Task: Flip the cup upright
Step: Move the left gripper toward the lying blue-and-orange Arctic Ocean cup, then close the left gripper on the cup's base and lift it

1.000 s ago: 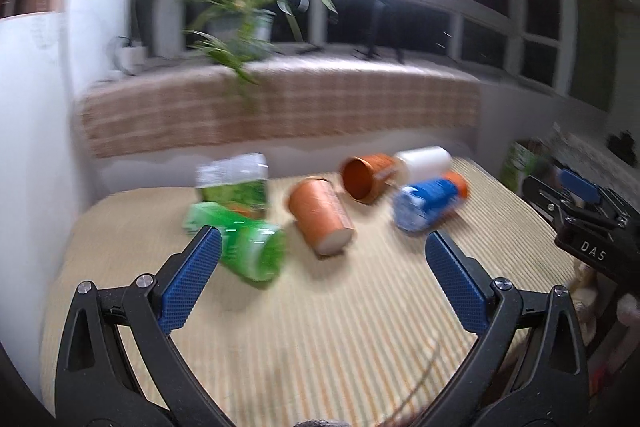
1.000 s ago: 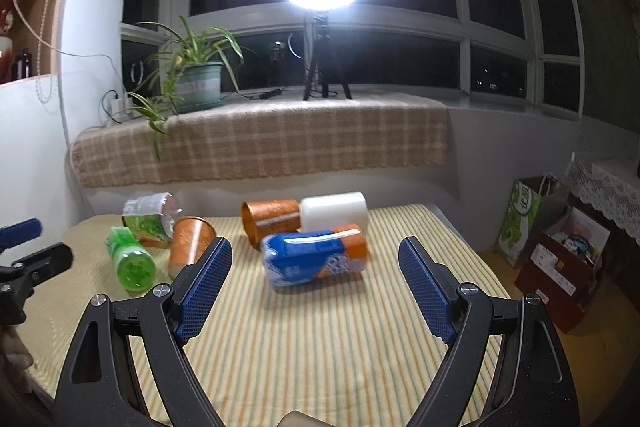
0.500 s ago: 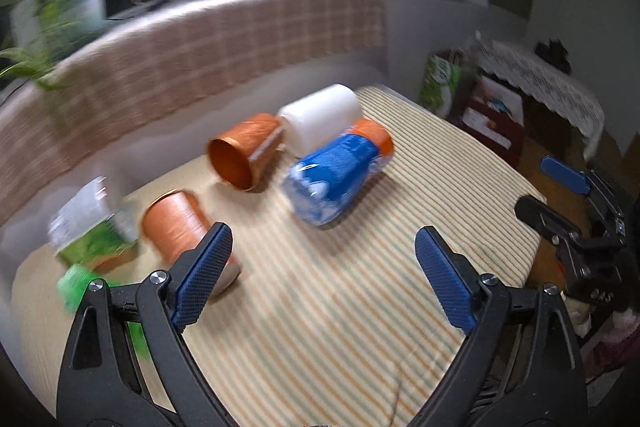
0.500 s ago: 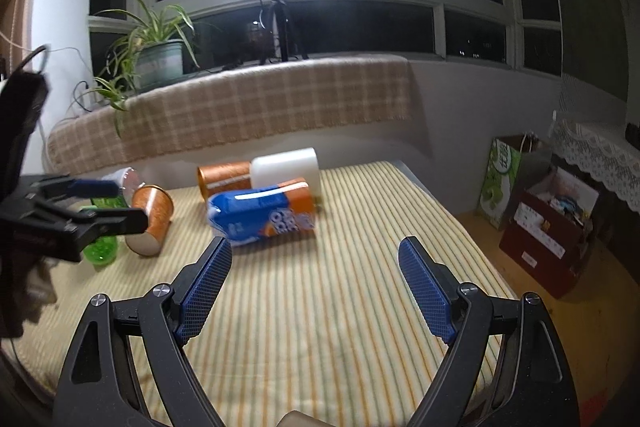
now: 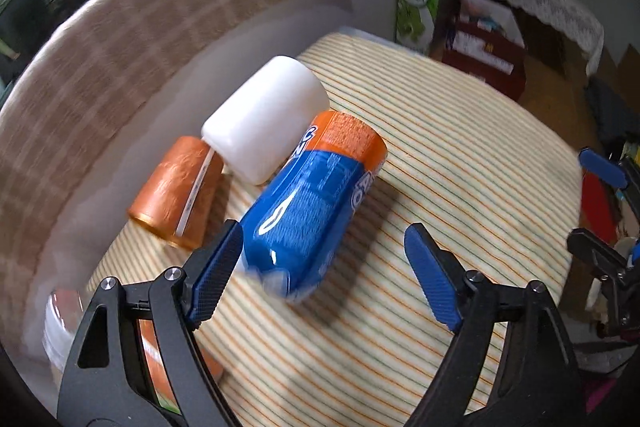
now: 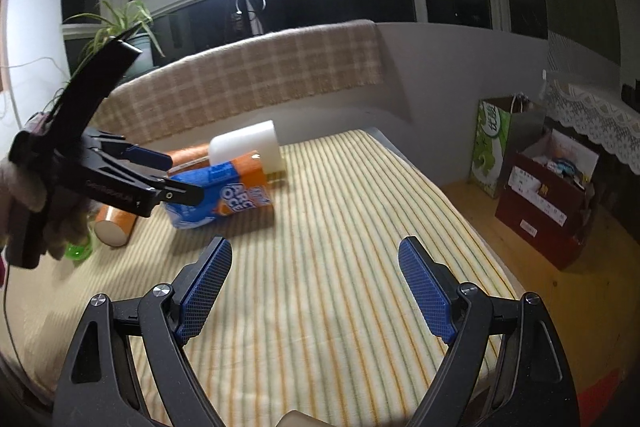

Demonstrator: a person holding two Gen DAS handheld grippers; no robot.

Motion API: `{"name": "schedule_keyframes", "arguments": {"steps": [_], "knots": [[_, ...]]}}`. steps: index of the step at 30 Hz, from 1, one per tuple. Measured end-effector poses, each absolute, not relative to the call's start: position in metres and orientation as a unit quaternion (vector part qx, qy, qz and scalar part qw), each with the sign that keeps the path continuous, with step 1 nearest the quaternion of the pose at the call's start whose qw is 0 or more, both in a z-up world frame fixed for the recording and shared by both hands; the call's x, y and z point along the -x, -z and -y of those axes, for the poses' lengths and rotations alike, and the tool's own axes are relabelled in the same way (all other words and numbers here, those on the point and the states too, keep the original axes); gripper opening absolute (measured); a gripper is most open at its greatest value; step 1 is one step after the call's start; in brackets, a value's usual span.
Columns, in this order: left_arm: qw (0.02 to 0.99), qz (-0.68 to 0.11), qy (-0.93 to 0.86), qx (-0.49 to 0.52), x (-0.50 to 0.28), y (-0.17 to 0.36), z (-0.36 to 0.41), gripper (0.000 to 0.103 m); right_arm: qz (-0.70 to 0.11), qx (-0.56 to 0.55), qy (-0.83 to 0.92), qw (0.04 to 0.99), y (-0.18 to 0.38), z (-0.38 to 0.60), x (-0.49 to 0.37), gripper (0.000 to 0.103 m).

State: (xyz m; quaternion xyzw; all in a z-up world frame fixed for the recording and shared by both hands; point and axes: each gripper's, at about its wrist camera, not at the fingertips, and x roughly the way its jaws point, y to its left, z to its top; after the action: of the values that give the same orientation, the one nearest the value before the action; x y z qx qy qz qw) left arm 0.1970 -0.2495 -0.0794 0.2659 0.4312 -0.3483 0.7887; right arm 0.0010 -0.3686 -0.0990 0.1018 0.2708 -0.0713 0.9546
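A blue and orange cup [image 5: 308,207] lies on its side on the striped table, its mouth end toward me; it also shows in the right wrist view [image 6: 224,195]. My left gripper [image 5: 324,259] is open, its jaws to either side of the cup's near end, the left pad beside it. It also shows in the right wrist view [image 6: 168,175]. A white cup [image 5: 264,119] and an orange cup [image 5: 180,191] lie on their sides just behind. My right gripper [image 6: 316,287] is open and empty, over the table's near part.
Another orange cup [image 6: 114,225] and a green cup [image 6: 78,251] lie at the left. The table's right edge drops to a wooden floor with a green bag [image 6: 494,147] and a red box [image 6: 548,199]. A checked-cloth ledge [image 6: 248,79] runs behind.
My left gripper has swung right and closed in on the blue and orange cup, which now lies between its jaws. My right gripper has shifted right a little.
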Motion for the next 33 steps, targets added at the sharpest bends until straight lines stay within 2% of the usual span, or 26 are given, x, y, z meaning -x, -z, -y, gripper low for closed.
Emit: {"name": "schedule_keyframes", "arguments": {"steps": [10,13,22,33], "knots": [[0.754,-0.459,0.322,-0.341,-0.221,0.113,0.271,0.085,-0.282,-0.124,0.071,0.949,0.109,0.383,-0.003,0.085],[0.750,-0.468,0.321,-0.340,-0.224,0.117,0.269,0.080,-0.285,-0.132,0.070,0.947,0.112,0.386,-0.004,0.085],[0.757,-0.450,0.329,-0.342,-0.213,0.113,0.266,0.074,-0.288,-0.138,0.074,0.945,0.113,0.388,-0.002,0.085],[0.791,-0.441,0.332,-0.264,-0.172,0.101,0.240,0.071,-0.281,-0.131,0.068,0.948,0.106,0.381,0.002,0.085]]}}
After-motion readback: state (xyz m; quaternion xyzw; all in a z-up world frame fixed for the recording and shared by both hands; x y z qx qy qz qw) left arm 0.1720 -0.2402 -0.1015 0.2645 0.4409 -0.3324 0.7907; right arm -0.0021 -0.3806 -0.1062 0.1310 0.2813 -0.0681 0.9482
